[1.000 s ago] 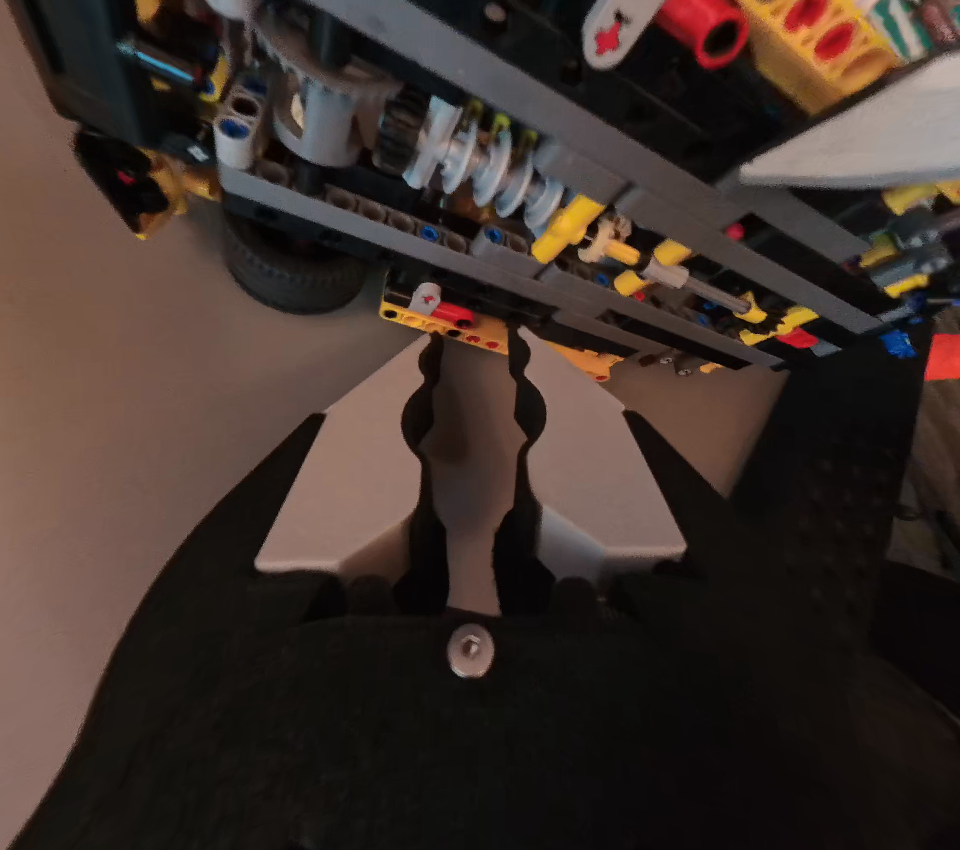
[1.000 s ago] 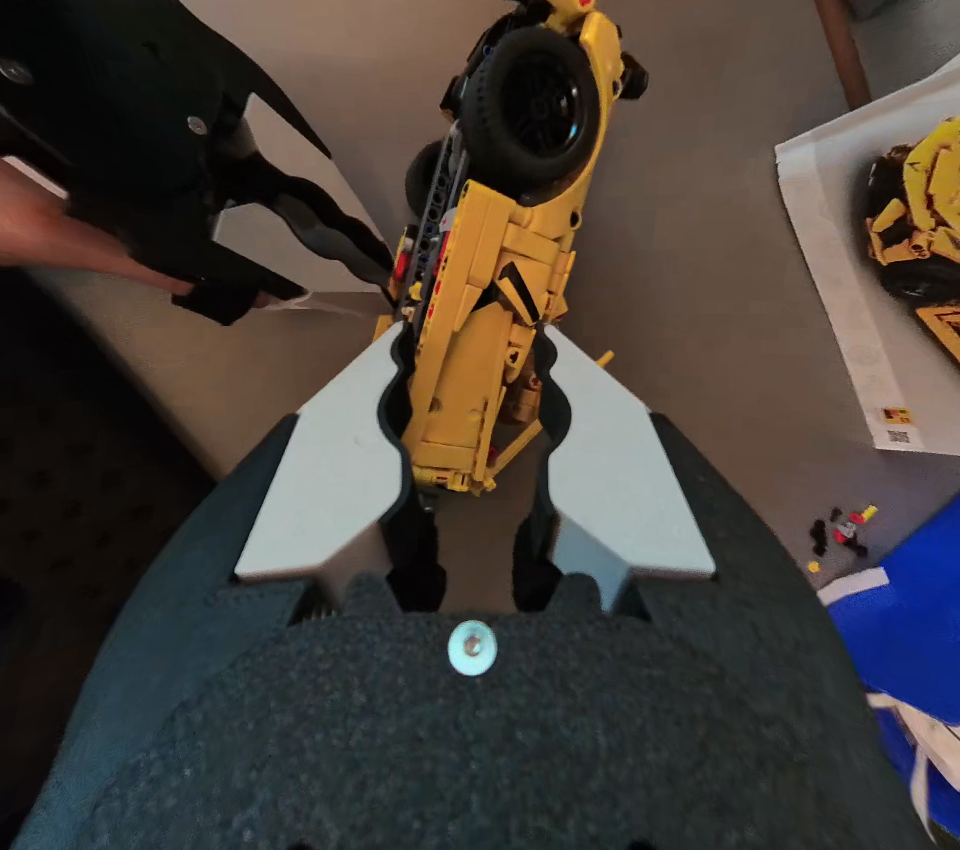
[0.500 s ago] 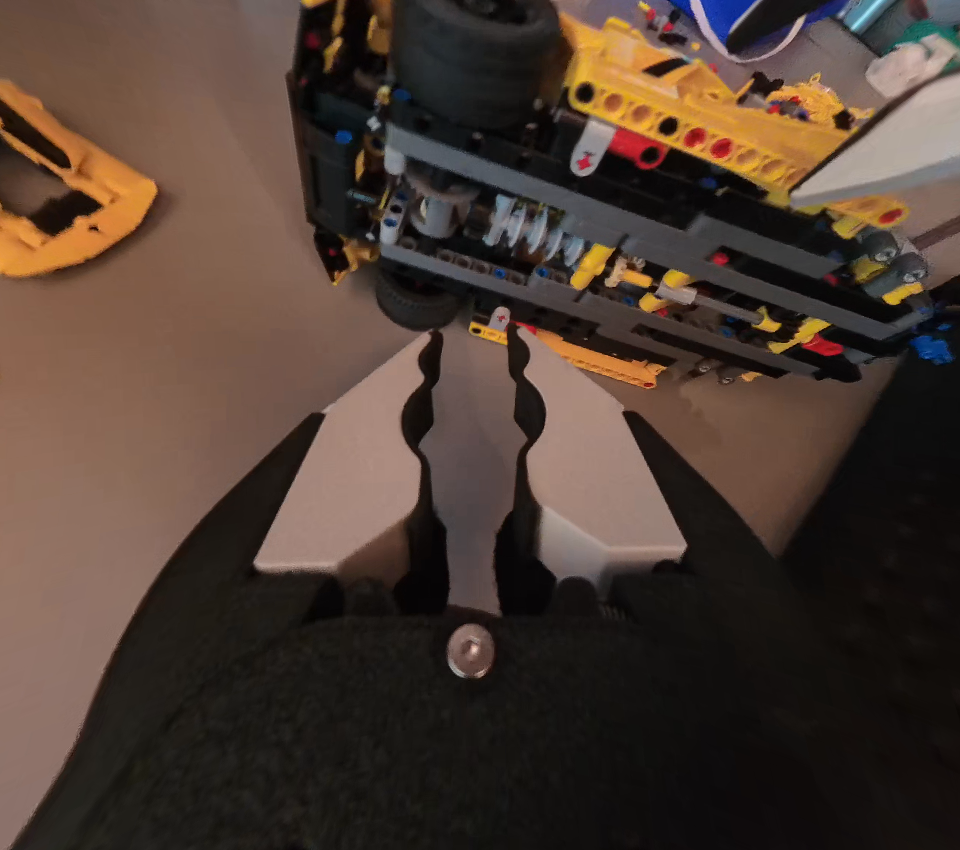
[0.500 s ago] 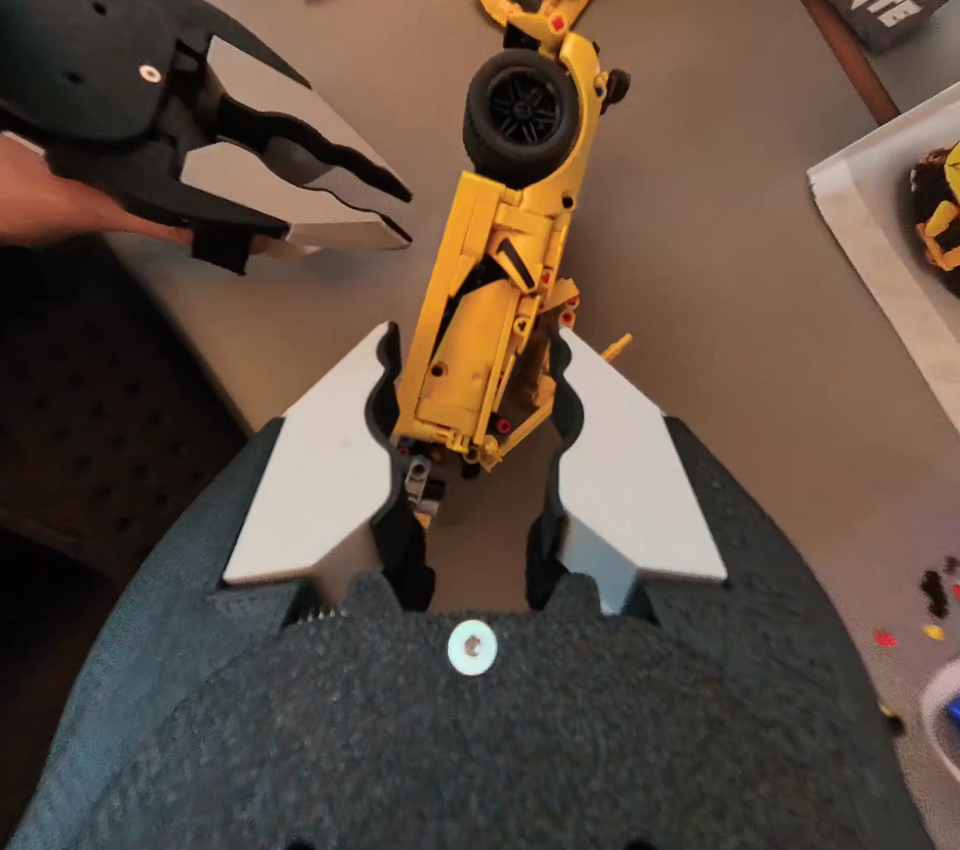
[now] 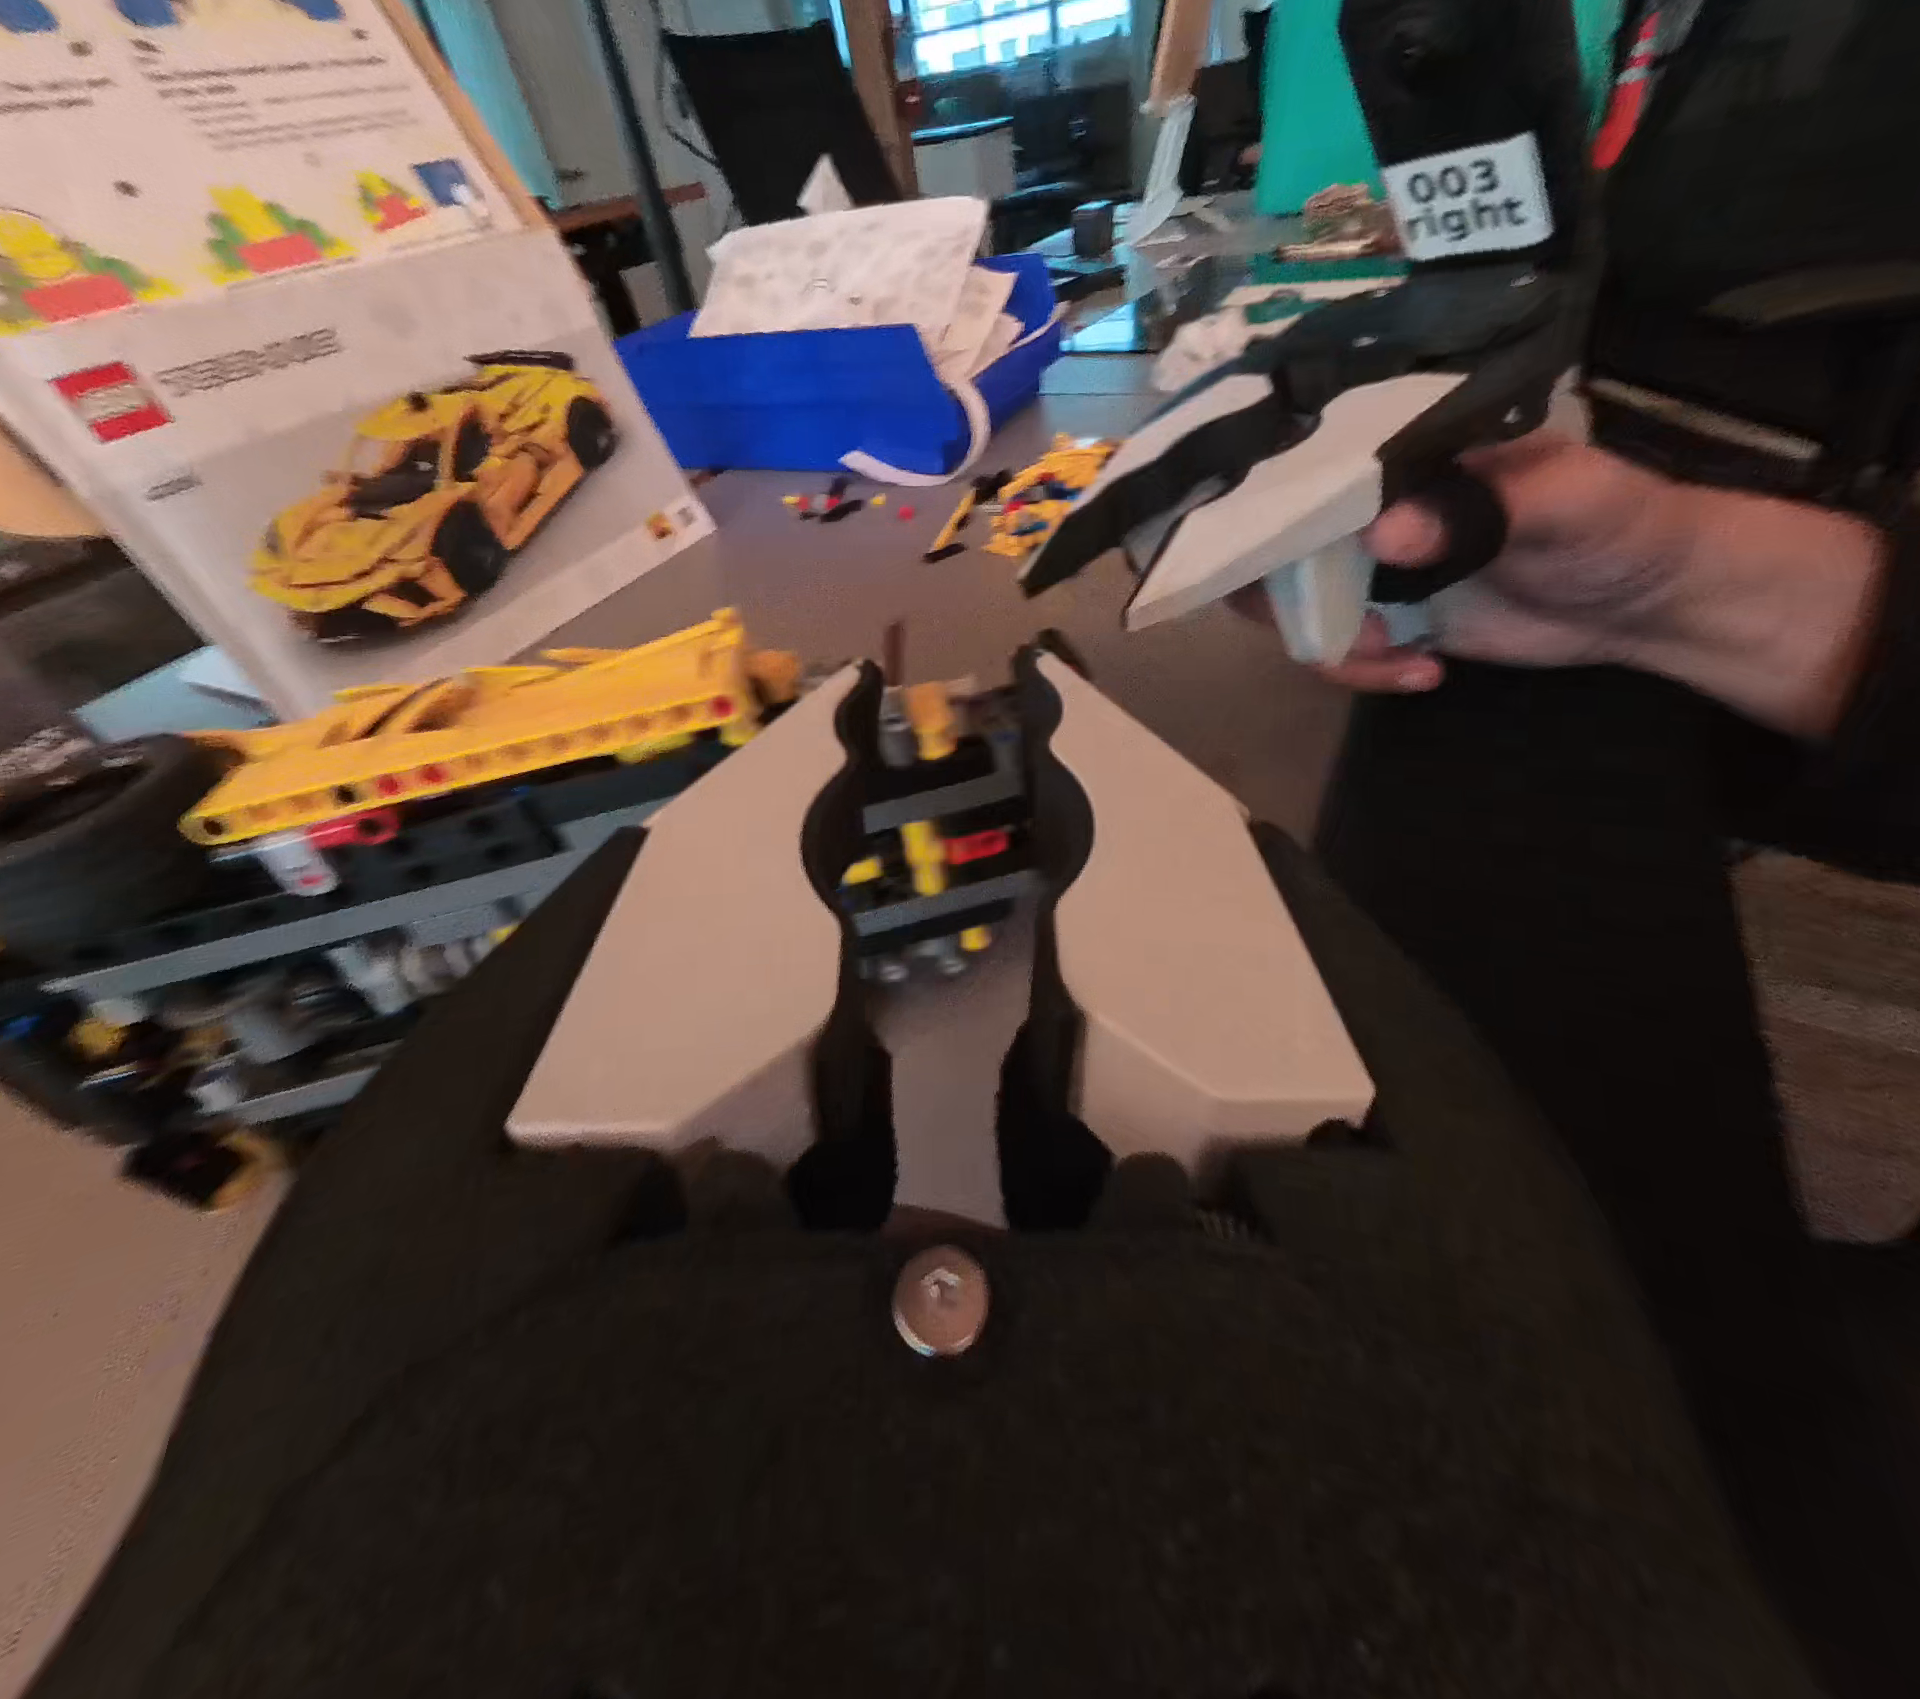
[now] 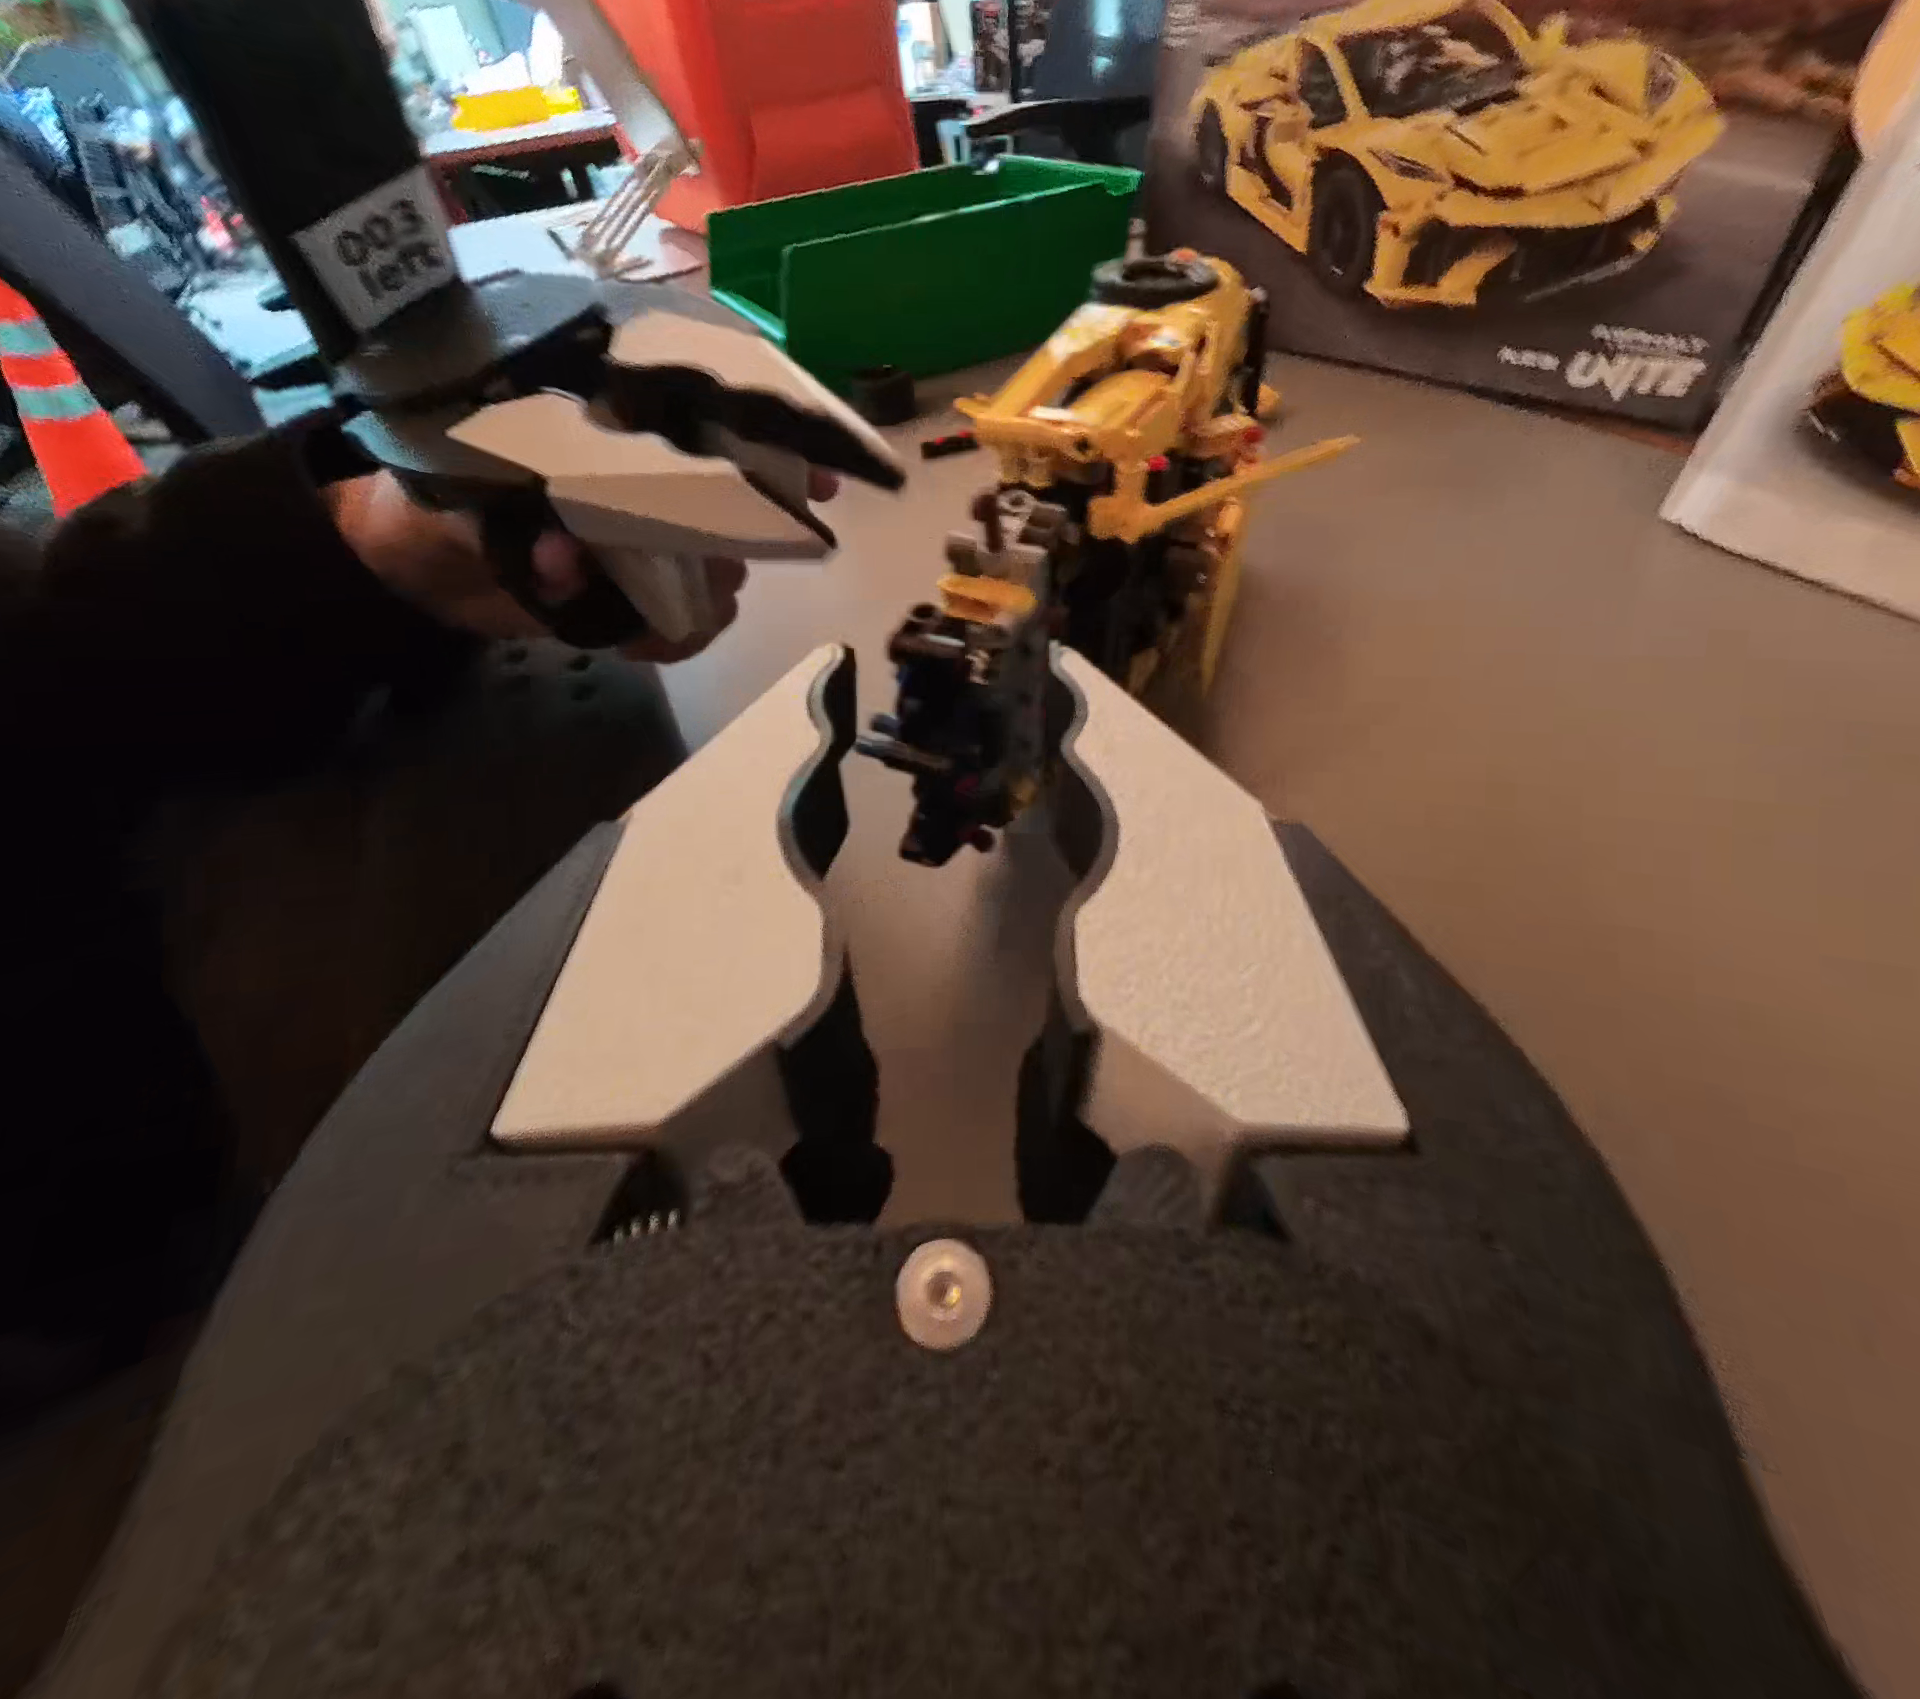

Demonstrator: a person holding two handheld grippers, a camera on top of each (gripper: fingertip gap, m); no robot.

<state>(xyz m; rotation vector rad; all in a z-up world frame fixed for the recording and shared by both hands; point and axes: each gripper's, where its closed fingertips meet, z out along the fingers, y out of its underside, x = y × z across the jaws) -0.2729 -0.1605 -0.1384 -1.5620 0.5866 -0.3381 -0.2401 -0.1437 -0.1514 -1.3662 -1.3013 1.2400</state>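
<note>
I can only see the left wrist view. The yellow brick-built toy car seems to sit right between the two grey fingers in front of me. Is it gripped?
Observer: No. The right wrist view shows the left gripper beside the yellow brick-built toy car, apart from it, jaws open.
Operator: And the other gripper, off to my right?
Observer: From its own camera, the right gripper frames the car's dark near end, jaws open, with nothing clamped.
Operator: What lies beyond the car?
Observer: A green plastic bin stands just behind it, and a red bag farther back.
</note>
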